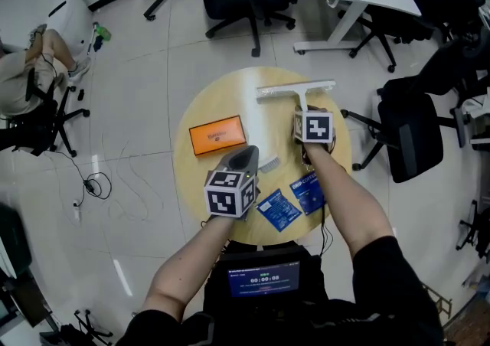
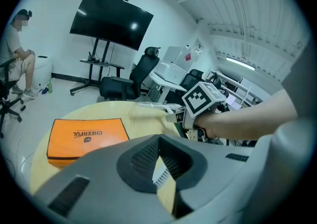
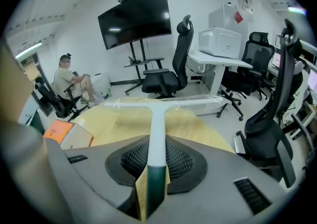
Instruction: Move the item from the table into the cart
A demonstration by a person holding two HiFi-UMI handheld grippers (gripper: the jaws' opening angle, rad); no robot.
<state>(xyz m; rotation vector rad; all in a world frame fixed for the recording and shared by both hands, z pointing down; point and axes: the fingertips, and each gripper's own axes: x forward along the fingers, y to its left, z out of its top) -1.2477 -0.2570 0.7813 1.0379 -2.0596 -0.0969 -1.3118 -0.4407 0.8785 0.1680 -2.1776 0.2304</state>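
I am looking down on a round table [image 1: 200, 111] with a smooth, pale yellow wood-grain top, standing on glossy white floor tiles. At its far edge is the squeegee [image 1: 300, 90], a T-shaped tool with a long, straight blade wrapped in clear film and a slim white stem that turns dark green at the handle. My right gripper [image 1: 302, 116] has its jaws closed down on that handle, the ribbed black pads pressing on it from both sides; I cannot tell whether the blade rests on the wood or hangs just clear of it. To the left lies a flat orange box [image 1: 218, 135], rectangular with crisp corners. My left gripper [image 1: 243, 159], grey moulded plastic, hangs over the middle of the table with its tips brought together and nothing between them. Near the front edge lie two glossy blue packets [image 1: 278, 209], side by side. Just beside the left gripper's tips sits a small white comb [image 1: 268, 162] with fine teeth.
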